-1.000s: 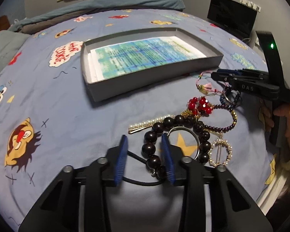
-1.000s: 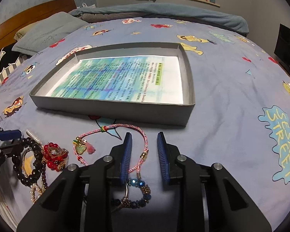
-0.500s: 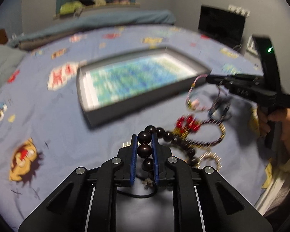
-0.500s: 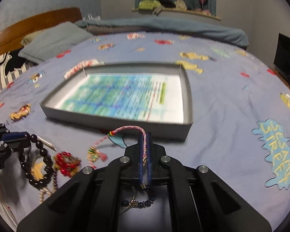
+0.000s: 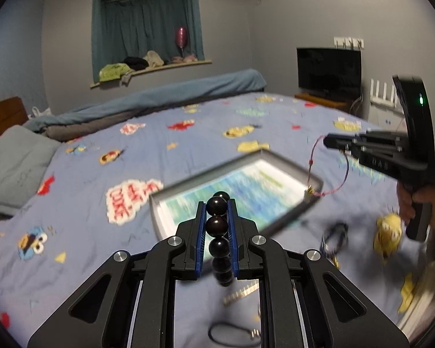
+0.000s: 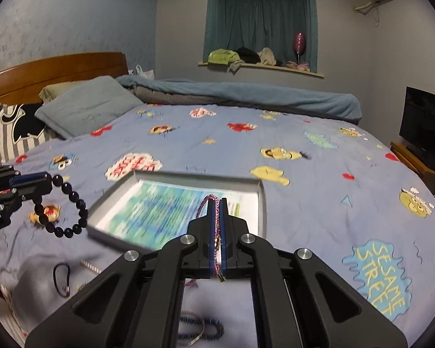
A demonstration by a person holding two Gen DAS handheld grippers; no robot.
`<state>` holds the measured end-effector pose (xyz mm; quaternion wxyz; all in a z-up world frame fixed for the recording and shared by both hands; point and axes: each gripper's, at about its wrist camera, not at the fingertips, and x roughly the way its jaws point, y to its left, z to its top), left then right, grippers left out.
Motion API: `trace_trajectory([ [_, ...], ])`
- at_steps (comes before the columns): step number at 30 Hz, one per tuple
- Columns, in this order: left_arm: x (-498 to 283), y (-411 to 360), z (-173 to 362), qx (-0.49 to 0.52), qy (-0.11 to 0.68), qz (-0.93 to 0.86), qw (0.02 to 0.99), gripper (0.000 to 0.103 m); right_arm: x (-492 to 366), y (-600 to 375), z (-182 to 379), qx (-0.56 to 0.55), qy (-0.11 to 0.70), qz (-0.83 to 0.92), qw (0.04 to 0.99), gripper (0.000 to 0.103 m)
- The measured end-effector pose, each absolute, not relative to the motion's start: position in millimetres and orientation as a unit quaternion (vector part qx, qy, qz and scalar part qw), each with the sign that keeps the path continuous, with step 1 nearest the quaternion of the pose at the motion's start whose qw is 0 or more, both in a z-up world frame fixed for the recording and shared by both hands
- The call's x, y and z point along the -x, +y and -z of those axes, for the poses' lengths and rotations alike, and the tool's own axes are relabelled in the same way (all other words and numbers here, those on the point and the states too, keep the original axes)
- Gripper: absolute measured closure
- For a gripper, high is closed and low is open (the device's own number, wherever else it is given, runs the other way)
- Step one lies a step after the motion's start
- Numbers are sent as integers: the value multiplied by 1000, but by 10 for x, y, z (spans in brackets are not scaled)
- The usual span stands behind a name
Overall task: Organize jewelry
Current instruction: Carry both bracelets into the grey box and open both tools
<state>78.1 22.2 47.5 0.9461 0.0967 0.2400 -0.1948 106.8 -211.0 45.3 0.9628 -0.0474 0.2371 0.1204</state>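
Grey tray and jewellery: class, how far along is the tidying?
Done: nothing; the grey tray holds only printed paper. In hand: left hand-held gripper grips the dark bead bracelet; right hand-held gripper the pink braided cord bracelet. Left: several pieces on the bed.

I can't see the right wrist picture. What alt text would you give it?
A hand-held gripper is shut on a thin pink braided cord bracelet above a grey tray on a blue cartoon bedsheet. At left, a second hand-held gripper holds a black bead bracelet.
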Motion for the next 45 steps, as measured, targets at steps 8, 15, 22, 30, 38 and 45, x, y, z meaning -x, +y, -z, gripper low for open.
trace_trajectory([
  [8, -1464, 193, -476, -56, 244, 191, 949, 88, -1631, -2034, -550, 41, 204, -94, 974, 100],
  [15, -2112, 279, -152, 8, 282, 192, 940, 88, -2148, -2006, -300, 33, 218, -88, 971, 100],
  [22, -2478, 331, 379, 2, 345, 147, 927, 88, -2520, -2081, 64, 36, 271, -89, 958, 100],
  [30, -2571, 379, 595, -6, 371, 117, 921, 88, -2628, -2049, 292, 47, 296, -67, 952, 100],
  [38, -2604, 355, 621, -17, 375, 103, 921, 80, -2621, -1950, 340, 82, 305, -55, 947, 100],
  [45, -2575, 373, 565, -12, 365, 99, 926, 55, -2613, -1982, 307, 70, 301, -59, 949, 78],
])
